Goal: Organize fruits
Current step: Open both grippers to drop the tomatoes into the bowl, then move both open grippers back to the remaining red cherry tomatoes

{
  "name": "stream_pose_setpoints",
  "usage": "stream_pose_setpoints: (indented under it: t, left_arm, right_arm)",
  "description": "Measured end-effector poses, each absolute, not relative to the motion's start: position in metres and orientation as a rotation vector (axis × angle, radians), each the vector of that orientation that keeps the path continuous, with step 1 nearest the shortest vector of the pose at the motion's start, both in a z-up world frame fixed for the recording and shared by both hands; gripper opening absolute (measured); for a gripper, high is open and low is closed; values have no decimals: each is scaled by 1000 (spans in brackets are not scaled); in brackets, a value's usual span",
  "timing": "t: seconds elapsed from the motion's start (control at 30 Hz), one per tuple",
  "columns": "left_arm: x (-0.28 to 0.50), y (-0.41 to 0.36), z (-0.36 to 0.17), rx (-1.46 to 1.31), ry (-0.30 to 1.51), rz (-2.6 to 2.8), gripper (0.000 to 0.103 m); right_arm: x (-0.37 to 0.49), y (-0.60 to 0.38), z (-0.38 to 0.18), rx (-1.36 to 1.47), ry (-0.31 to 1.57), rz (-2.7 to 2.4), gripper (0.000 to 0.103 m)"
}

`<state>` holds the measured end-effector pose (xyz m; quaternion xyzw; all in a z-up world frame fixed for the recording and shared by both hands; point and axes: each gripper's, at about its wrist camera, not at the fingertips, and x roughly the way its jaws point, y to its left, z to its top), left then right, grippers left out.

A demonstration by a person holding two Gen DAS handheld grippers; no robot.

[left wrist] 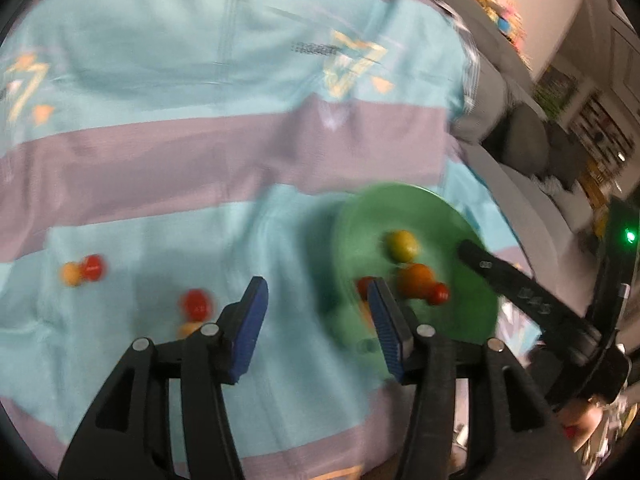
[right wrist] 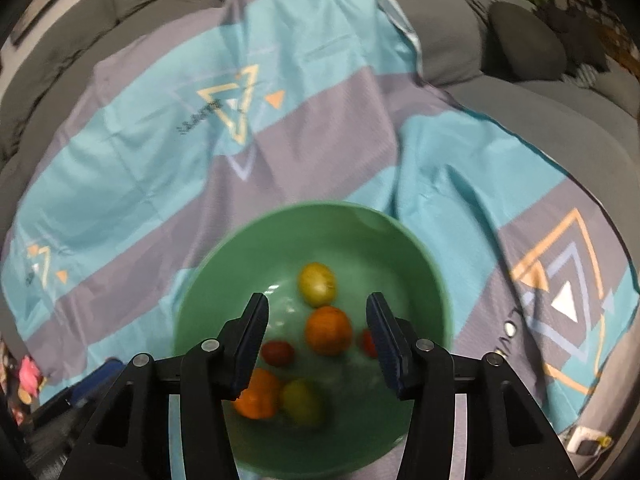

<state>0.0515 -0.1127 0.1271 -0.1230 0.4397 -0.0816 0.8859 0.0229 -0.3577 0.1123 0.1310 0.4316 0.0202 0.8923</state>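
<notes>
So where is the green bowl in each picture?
Left wrist view: the green bowl sits lower right, beyond the right finger of the left gripper, partly hidden by it.
Right wrist view: the green bowl fills the bottom centre, under the open right gripper.
Shared landmark: the yellow-green fruit on the bowl's far side, next to an orange fruit.

A: The green bowl (right wrist: 400, 248) is showing a smooth, glossy finish, looking like plastic or glazed ware; I cannot tell which.

B: The striped sheet (right wrist: 320, 120) is reading as thin matt cloth, creasing softly. The sofa (right wrist: 460, 32) is presenting coarse grey fabric.

A: The right gripper (right wrist: 318, 338) is appearing as matt black plastic with ribbed blue pads (right wrist: 256, 336) and shiny metal pins.
</notes>
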Motion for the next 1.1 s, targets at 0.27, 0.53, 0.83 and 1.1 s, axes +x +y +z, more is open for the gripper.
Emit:
stream_pose_setpoints:
  t: [0.27,0.53,0.83,1.1]
  left_arm:
    - [13,12,127,-385,884,119,53]
    - [1,65,108,-481,884,210,51]
    - [50,74,83,-481,923,125,41]
    - [86,69,53,-390,1014,99,40]
  right_arm:
    - [15,-299,126,198,870,238,52]
    - [4,-223,121,85,905,431,52]
    - [6,-161,81,-46,995,465,51]
    - [26,-147,40,-59,1097,447,45]
